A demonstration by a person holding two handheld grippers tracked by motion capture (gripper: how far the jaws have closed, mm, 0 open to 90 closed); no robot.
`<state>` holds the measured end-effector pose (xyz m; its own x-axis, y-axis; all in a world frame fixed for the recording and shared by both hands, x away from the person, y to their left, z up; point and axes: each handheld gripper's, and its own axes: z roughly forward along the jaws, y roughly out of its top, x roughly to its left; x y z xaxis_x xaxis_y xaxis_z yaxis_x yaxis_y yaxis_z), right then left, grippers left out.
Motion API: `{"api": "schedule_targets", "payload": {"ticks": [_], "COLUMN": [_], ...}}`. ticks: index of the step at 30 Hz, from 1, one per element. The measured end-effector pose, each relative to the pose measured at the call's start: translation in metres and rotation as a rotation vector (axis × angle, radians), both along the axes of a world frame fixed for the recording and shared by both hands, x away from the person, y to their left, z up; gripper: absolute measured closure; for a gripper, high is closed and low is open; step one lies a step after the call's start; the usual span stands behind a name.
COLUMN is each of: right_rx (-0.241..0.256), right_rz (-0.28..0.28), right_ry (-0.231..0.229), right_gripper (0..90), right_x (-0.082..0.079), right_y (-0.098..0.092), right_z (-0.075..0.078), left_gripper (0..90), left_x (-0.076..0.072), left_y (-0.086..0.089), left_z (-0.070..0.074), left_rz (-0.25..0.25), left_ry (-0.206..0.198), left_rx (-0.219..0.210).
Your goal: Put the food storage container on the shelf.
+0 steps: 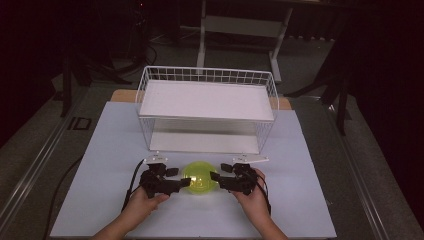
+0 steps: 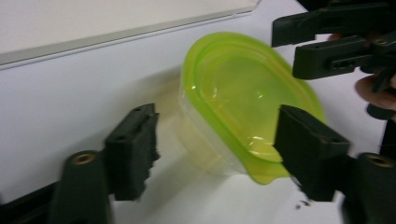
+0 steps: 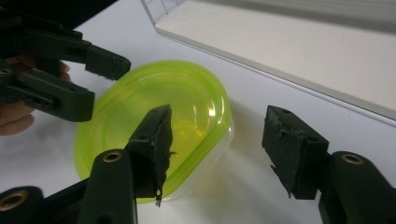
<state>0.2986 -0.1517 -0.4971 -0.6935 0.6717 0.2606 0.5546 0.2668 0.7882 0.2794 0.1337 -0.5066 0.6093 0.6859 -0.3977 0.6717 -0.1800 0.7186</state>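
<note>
Reaching for the green tub (image 1: 199, 178) with both hands, I am bringing my two grippers in from each side. The tub is sitting on the white table (image 1: 100, 150), right in front of me, and its green lid (image 2: 243, 93) is on top. Behind it is standing a white wire shelf (image 1: 207, 107).

My left gripper (image 1: 186, 182) is wide open. In the left gripper view, one jaw is sitting right by the lip of the lid and the other jaw is out over the bare table. My right gripper (image 1: 214, 176) is wide open too. In the right gripper view, one jaw is in front of the lid and the other is off to the side.

I am not holding anything yet. So I think the job is only starting. The tub is not lifted, and the lid looks like it is on. I am guessing the squeezing and the moving are all left to do.
</note>
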Motion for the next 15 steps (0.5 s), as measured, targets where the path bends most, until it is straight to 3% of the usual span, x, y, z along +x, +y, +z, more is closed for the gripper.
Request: {"api": "schedule_targets", "payload": {"ticks": [7,11,13,15], "right_rx": [0.004,0.022,0.047,0.032], "right_rz": [0.006,0.020,0.029,0.026], "right_ry": [0.031,0.073,0.101,0.099], "right_gripper": [45.9,55.5,64.4,68.2], "right_x": [0.0007,0.0006,-0.0012,-0.0060], "right_y": [0.0002,-0.0021,-0.0038,-0.0031], "right_z": [-0.0035,-0.0071,-0.0061,-0.0032], "left_gripper": [49.4,57.6,61.7,63.8], "left_x": [-0.0008,-0.0030,-0.0044,-0.0066], "left_y": [-0.0008,-0.0011,-0.0016,-0.0024], "left_z": [-0.0027,-0.0007,0.0004,0.0015], "left_rz": [-0.007,-0.027,-0.038,-0.078], "left_ry": [0.034,0.043,0.042,0.032], "left_rx": [-0.014,-0.025,-0.026,-0.029]}}
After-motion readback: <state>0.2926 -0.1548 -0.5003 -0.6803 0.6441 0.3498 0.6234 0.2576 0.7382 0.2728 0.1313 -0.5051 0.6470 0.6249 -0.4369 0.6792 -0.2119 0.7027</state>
